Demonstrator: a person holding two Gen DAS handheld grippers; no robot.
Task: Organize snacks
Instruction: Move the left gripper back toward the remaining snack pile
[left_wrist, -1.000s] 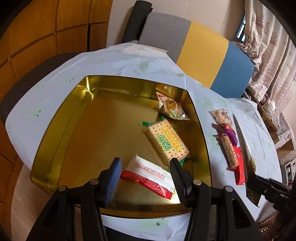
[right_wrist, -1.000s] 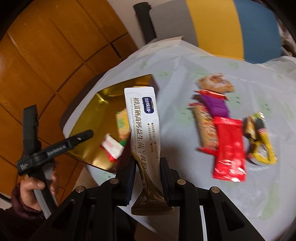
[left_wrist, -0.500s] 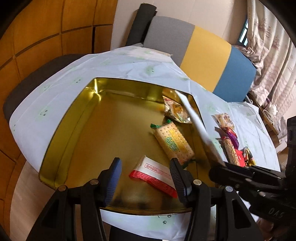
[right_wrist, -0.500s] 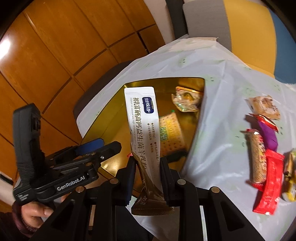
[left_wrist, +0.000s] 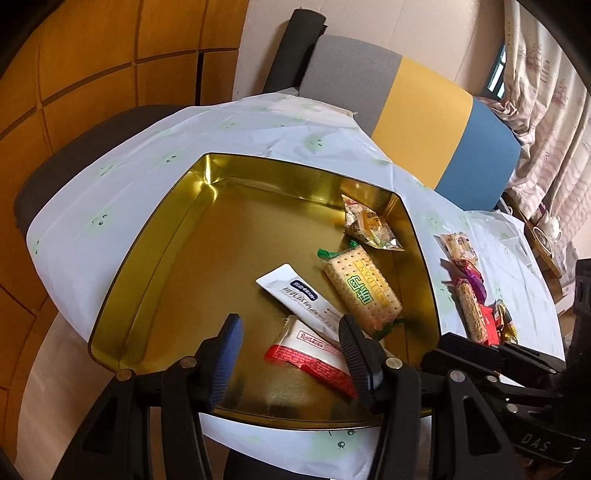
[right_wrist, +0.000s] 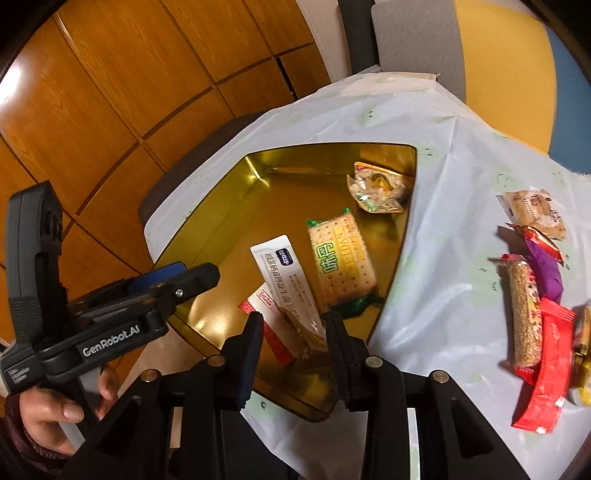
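A gold tin tray (left_wrist: 147, 266) (right_wrist: 229, 206) holds a white stick pouch (left_wrist: 299, 299) (right_wrist: 284, 280), a cracker pack (left_wrist: 362, 288) (right_wrist: 340, 262), a red-and-white wafer pack (left_wrist: 314, 354) (right_wrist: 266, 325) and a clear bagged snack (left_wrist: 369, 225) (right_wrist: 376, 188). The pouch lies across the wafer pack. My right gripper (right_wrist: 293, 347) is open just above the pouch's near end, not gripping it. My left gripper (left_wrist: 288, 354) is open and empty over the tray's near edge.
Several loose snacks lie on the white tablecloth to the right of the tray (left_wrist: 476, 295) (right_wrist: 535, 288), among them a long red pack (right_wrist: 546, 365) and a sesame bar (right_wrist: 522, 314). A grey, yellow and blue chair back (left_wrist: 424, 122) stands behind the table.
My right gripper carried the white pouch over the tray, opened and let it go; it now lies in the tray. My left gripper stayed open over the near edge.
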